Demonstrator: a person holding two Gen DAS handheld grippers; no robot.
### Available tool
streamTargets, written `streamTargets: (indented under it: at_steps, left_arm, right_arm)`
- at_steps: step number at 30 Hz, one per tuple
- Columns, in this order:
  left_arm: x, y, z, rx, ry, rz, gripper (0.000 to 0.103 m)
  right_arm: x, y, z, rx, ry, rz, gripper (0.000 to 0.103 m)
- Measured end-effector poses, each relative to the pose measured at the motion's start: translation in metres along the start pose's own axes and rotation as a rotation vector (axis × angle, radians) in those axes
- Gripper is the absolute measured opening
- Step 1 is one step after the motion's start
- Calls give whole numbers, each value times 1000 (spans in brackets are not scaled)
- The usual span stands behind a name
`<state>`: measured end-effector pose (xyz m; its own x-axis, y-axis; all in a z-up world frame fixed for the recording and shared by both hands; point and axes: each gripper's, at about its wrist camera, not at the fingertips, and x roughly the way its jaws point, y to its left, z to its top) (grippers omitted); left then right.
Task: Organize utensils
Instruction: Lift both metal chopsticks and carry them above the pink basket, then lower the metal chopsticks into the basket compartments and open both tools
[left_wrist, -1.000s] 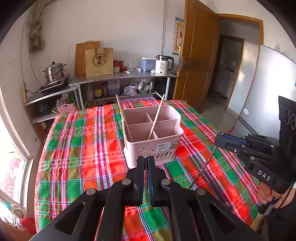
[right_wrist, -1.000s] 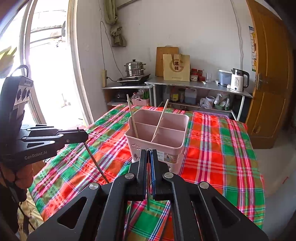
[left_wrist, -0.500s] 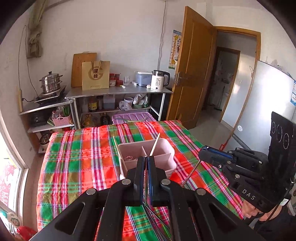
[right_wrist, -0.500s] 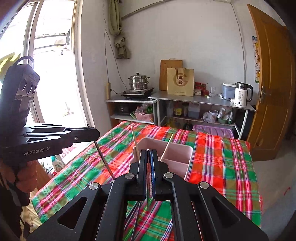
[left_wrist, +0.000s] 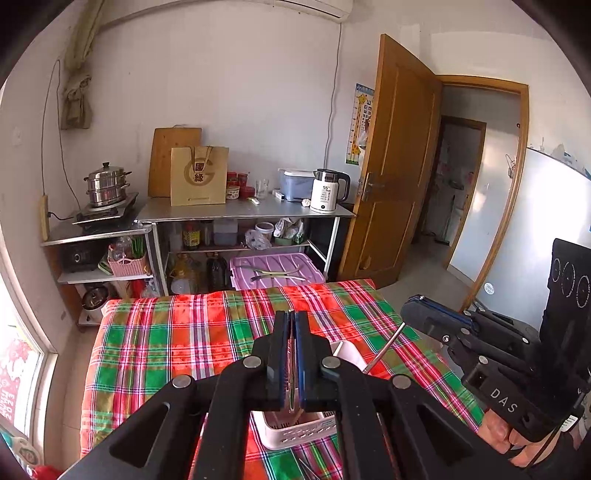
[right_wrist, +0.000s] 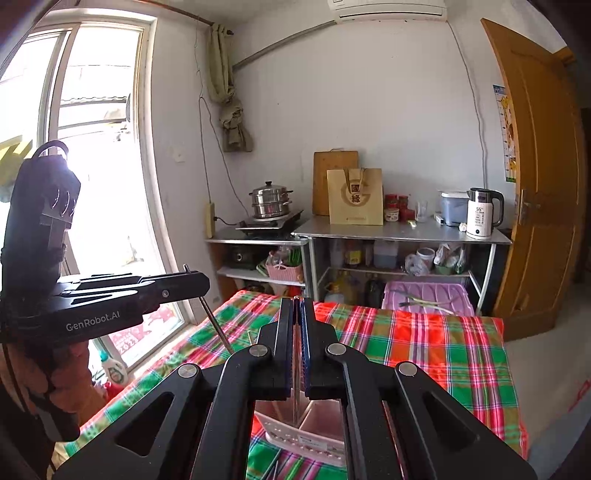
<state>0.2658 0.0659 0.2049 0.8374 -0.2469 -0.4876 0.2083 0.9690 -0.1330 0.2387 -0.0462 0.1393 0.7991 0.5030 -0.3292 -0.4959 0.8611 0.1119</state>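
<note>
My left gripper (left_wrist: 291, 317) is shut on a thin metal chopstick (left_wrist: 292, 384) that hangs down over the pink utensil caddy (left_wrist: 295, 430). It also shows in the right wrist view (right_wrist: 201, 282), with its chopstick (right_wrist: 216, 325) slanting down. My right gripper (right_wrist: 297, 304) is shut on another metal chopstick (right_wrist: 294, 402), above the caddy (right_wrist: 314, 424). In the left wrist view the right gripper (left_wrist: 410, 314) holds its chopstick (left_wrist: 384, 347) slanting toward the caddy. The caddy sits low, mostly hidden behind the gripper bodies. A wooden chopstick (right_wrist: 250, 336) sticks up from it.
The table carries a red and green plaid cloth (left_wrist: 166, 339). Loose metal utensils (right_wrist: 275, 470) lie on the cloth near the front edge. Metal shelves (left_wrist: 243, 210) with a kettle, pot and paper bag stand behind, a window at the left, an open door at the right.
Both grippers have risen well above the table with their chopsticks, so the caddy has dropped from mid-frame to the bottom of both views. Both stay shut.
</note>
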Motion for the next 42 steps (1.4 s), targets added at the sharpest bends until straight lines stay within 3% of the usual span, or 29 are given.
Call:
streamTargets:
  at_steps: [11, 24, 27, 31, 42]
  left_arm:
    - [55, 18, -37, -34, 71, -11, 4]
    - [90, 28, -77, -30, 151, 18, 4]
    - [88, 31, -79, -37, 147, 21, 4]
    - [73, 31, -77, -41, 114, 30, 6]
    - [10, 15, -96, -33, 39, 46, 8]
  right_arm:
    - [47, -11, -42, 22, 94, -10, 3]
    - [67, -12, -74, 26, 186, -10, 4]
    - [66, -13, -74, 23, 208, -17, 4]
    - [52, -15, -72, 25, 182, -19, 15]
    - [-10, -12, -80, 24, 124, -21, 16]
